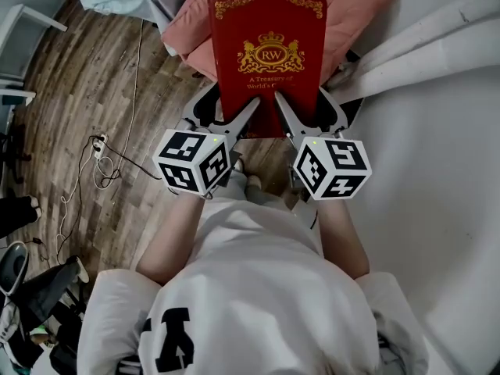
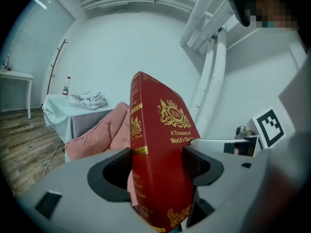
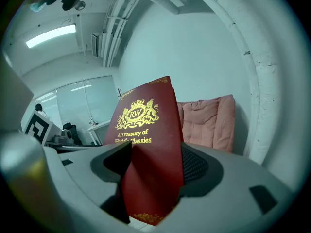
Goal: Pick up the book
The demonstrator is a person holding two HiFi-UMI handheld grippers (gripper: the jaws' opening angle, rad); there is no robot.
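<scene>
Book (image 1: 269, 61) is off every surface, held up in front of the person over the wood floor (image 1: 86, 92), with the pink cushion (image 1: 355, 10) beyond its far edge. Left gripper (image 1: 234, 122) has its fingers clenched on the near left corner, at the spine. Right gripper (image 1: 303, 119) has its fingers clenched on the near right corner. Both gripper views show the cover pinched between the dark pads, the book rising upright out of them. It is a red hardcover with a gold crest marked "RW", gold title "A Treasury of World's Classics", gold scrollwork in the corners and gold bands on the spine. Cover faces the head camera.
</scene>
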